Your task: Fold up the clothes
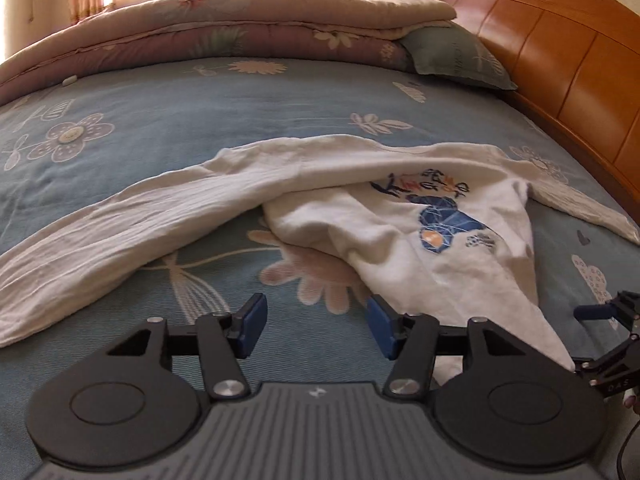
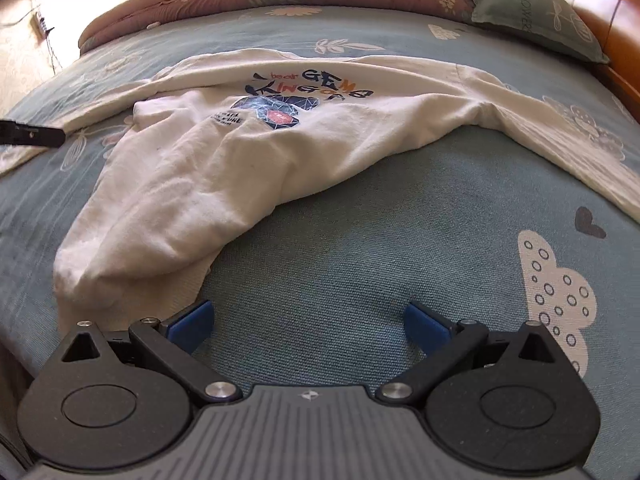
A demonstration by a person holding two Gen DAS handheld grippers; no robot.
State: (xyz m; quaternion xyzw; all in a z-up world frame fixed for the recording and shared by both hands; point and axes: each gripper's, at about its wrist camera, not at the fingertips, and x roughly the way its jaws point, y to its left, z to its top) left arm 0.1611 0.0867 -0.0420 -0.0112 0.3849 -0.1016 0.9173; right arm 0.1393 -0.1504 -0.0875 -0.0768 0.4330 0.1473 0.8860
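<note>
Garment: cream-white long-sleeved cotton shirt with a printed chest graphic, lying crumpled on the blue-grey floral bedspread, about midway across the bed.
Print: dark blue and orange lettering reading "GEMS KING" above a navy faceted shape with an orange patch; small dark text beside it.
Body: bunched and twisted, not flat; the lower part is drawn into a thick rolled fold that runs toward the near edge of the bed.
Sleeves: one long sleeve stretches toward the foot side, wrinkled along its length; the other trails toward the orange wooden headboard.
Left gripper: black frame with blue pads, jaws partly apart with nothing between them, over bare bedspread just beside the shirt's bunched lower fold.
Right gripper: jaws spread wide and empty, over bare bedspread near the bed's near edge; its left finger sits just beside the shirt's rolled end, contact unclear.
Far edge: folded pink floral quilt along the far side, with a grey-green pillow by the headboard.
</note>
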